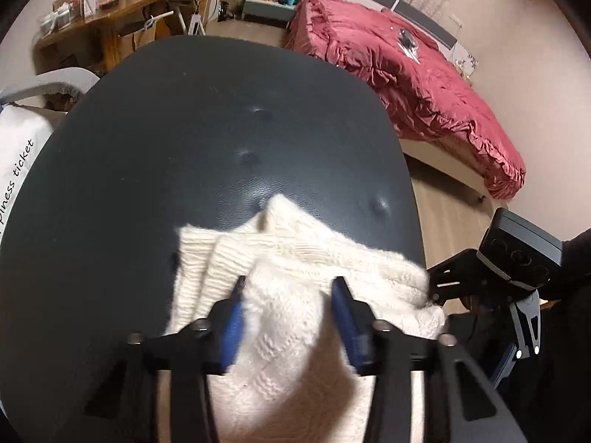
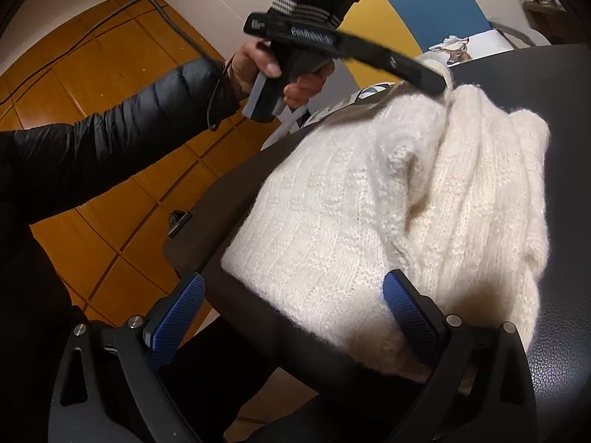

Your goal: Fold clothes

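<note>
Left wrist | red bed (image 1: 424, 85) beyond table (image 1: 184, 147) (sweater (image 1: 280, 295) nearest)

A bed under a rumpled red bedspread (image 1: 424, 85) is stretching along the far wall, with a small dark object (image 1: 408, 42) lying on top of it. A cluttered wooden desk (image 1: 110, 26) is standing at the back left, a grey bedside cabinet (image 1: 269, 3) is sitting between desk and bed, and a white cushion printed with "ticket" (image 1: 22, 151) is peeking in at the left edge. Orange-brown wood flooring (image 2: 92, 74) is showing below, and a deer-print pillow (image 2: 456, 50) is resting beyond the dark padded surface (image 1: 184, 140).
</note>
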Available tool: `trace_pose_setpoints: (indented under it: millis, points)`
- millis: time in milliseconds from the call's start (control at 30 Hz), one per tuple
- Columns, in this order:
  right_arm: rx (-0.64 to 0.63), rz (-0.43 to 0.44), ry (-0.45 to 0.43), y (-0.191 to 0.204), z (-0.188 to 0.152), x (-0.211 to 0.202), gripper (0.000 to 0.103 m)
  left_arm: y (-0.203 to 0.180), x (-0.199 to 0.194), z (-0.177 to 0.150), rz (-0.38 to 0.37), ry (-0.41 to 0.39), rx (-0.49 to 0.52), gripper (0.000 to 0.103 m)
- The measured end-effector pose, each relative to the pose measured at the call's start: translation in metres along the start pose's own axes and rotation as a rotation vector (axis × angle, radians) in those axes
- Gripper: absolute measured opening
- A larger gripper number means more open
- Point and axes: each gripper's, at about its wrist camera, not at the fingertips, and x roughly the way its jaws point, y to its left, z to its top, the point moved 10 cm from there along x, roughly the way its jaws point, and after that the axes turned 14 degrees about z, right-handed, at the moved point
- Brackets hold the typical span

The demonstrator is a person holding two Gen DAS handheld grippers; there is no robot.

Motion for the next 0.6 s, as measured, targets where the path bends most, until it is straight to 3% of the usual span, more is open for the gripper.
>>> trace_pose_setpoints:
  millis: [33,167,267,367,500,600]
  points:
    - [-0.004,-0.005,-0.002,0.002,0.000,-0.001,0.099,0.002,-0.003,0.001,0.041,-0.029,-0.014,0.015]
    - [-0.020,-0.030,-0.006,0.012,-0.003,-0.007,0.099,0.006,-0.024,0.005,0.123,-0.149,-0.092,0.012]
    - [-0.022,-0.053,-0.005,0.011,-0.002,-0.009,0.099,0.015,-0.049,0.018,0.131,-0.259,-0.197,0.012]
    - [-0.020,-0.069,-0.029,0.007,0.000,-0.009,0.099,0.042,-0.030,0.022,0.230,-0.250,-0.296,0.012]
    - [-0.028,-0.088,-0.041,0.005,0.000,-0.011,0.100,0.050,0.027,0.010,0.229,-0.142,-0.338,0.012]
    - [-0.031,-0.093,-0.038,0.004,0.000,-0.017,0.100,0.054,0.032,0.010,0.206,-0.130,-0.387,0.019]
